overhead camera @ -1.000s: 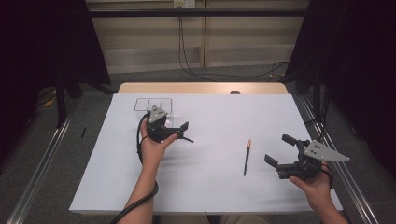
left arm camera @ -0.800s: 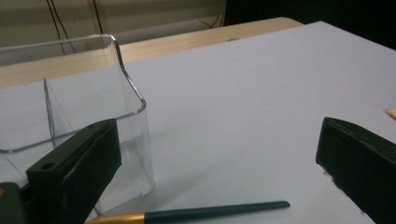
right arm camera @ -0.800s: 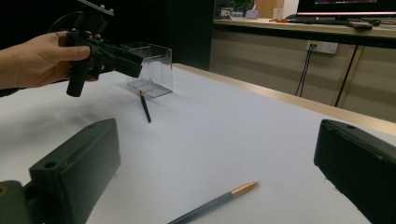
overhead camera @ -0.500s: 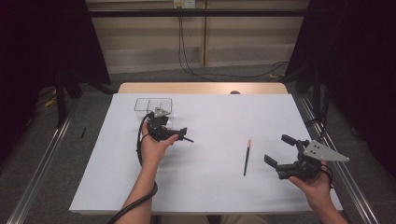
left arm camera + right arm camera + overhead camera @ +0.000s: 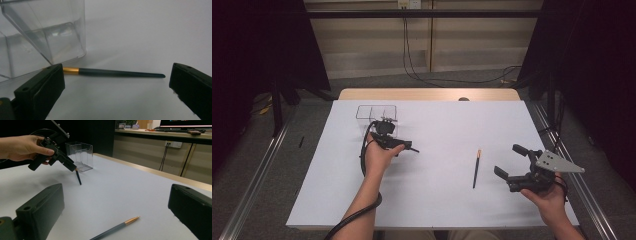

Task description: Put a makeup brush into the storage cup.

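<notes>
Right tool [image 5: 506, 159]: at the near right of the white tabletop [image 5: 437, 200], held in a hand [image 5: 548, 196], jaws wide apart, nothing between them.
Gold-tipped pen [image 5: 475, 169]: flat on the tabletop just left of the right tool, apart from it, gold end pointing away.
Left tool [image 5: 399, 144]: farther back on the left, jaws spread wide, gripping nothing.
Dark pen [image 5: 117, 73]: just past the left tool's jaws, lying across the gap; gold band close to one jaw, that end hidden behind it, contact unclear.
Clear box [image 5: 377, 114]: upright just beyond the dark pen, near the tabletop's far left.
</notes>
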A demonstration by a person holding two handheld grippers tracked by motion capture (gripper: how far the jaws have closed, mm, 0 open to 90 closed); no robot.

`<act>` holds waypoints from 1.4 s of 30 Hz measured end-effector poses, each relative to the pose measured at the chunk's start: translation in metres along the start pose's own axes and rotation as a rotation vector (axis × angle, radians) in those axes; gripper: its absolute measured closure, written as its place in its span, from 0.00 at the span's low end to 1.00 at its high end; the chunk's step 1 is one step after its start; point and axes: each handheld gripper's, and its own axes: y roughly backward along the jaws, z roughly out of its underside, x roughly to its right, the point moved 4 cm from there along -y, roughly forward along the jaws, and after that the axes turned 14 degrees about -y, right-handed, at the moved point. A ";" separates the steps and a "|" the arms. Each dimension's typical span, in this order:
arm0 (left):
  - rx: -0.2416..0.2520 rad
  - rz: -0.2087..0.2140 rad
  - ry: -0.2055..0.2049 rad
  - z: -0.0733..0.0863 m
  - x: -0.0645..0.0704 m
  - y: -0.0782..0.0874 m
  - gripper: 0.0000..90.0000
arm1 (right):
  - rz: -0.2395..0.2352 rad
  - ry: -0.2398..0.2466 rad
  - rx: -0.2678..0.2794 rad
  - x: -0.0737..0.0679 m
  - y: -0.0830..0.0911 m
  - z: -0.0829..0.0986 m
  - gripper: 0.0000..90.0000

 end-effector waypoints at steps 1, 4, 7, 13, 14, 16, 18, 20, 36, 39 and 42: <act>-0.005 0.002 0.007 0.000 0.000 -0.001 0.00 | 0.000 0.000 0.000 0.000 0.000 0.000 0.00; -0.035 -0.004 0.033 -0.001 -0.001 -0.003 0.00 | 0.000 0.003 -0.002 0.001 0.000 0.000 0.00; -0.059 -0.001 0.048 -0.002 -0.001 -0.005 0.00 | 0.003 0.003 -0.001 0.001 0.001 0.000 0.00; -0.113 -0.007 0.102 -0.004 -0.001 -0.011 0.00 | 0.005 0.002 -0.002 0.002 0.001 -0.001 0.00; -0.122 -0.006 0.102 -0.004 -0.001 -0.011 0.00 | 0.006 0.004 -0.002 0.002 0.001 -0.001 0.00; -0.132 -0.012 0.108 -0.004 0.000 -0.013 0.00 | 0.007 0.002 -0.005 0.002 0.001 0.000 0.00; -0.160 -0.010 0.110 -0.004 -0.001 -0.015 0.00 | 0.007 0.000 -0.005 0.003 0.001 0.000 0.00; -0.168 -0.020 0.121 -0.004 0.000 -0.016 0.00 | 0.005 -0.001 -0.007 0.003 0.000 0.000 0.00; -0.231 -0.057 0.159 -0.011 0.001 -0.024 0.02 | 0.001 0.005 -0.014 0.001 0.000 0.001 0.00; -0.245 -0.060 0.157 -0.013 0.002 -0.025 0.02 | 0.000 0.008 -0.014 0.001 0.000 0.001 0.00; -0.245 -0.073 0.175 -0.014 0.002 -0.026 0.02 | -0.001 0.009 -0.013 0.001 0.000 0.001 0.00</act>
